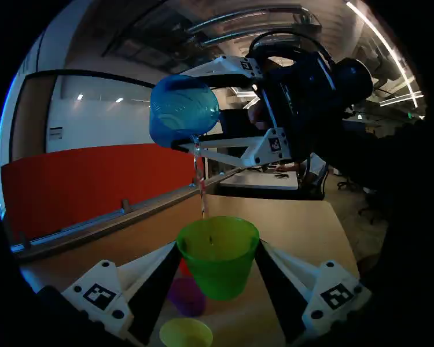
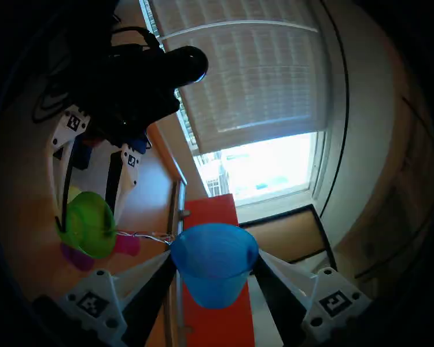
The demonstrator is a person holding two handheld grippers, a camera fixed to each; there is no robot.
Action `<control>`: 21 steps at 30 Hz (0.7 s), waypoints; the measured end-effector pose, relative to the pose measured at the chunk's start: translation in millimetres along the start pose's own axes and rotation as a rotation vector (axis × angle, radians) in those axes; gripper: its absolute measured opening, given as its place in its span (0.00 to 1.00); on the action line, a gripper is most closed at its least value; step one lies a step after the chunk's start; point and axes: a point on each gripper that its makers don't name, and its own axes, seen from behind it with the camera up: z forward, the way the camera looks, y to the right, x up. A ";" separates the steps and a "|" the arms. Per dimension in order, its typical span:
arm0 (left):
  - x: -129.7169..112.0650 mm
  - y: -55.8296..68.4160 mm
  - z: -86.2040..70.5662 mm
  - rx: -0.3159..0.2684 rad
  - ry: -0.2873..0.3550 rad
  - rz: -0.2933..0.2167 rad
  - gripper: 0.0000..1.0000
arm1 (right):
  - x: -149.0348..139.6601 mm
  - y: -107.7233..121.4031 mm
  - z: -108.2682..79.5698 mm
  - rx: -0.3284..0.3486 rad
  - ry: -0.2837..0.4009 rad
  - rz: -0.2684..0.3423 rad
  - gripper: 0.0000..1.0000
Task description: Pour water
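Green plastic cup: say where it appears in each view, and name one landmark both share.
Left gripper view: green plastic cup low centre, between the left tool's fingers.
Right gripper view: left side, below mid-height, held by that tool farther off.
Shared landmark: the tilted blue plastic cup, pouring a thin water stream into it.

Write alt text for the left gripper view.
A tilted blue cup in the right gripper pours a thin water stream into a green cup held in the left gripper. A purple cup and a yellow cup sit below on the table.
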 end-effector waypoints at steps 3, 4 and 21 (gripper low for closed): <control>-0.3 -0.2 0.2 0.001 -0.001 -0.001 0.87 | 0.2 -0.1 -0.1 -0.001 -0.002 -0.013 0.90; -0.3 -0.3 0.2 0.001 -0.001 0.000 0.87 | 0.1 -0.1 -0.3 -0.001 -0.003 -0.017 0.90; -2.0 -1.4 0.9 0.003 -0.003 0.001 0.87 | -2.3 3.2 -1.8 -0.009 -0.006 -0.076 0.90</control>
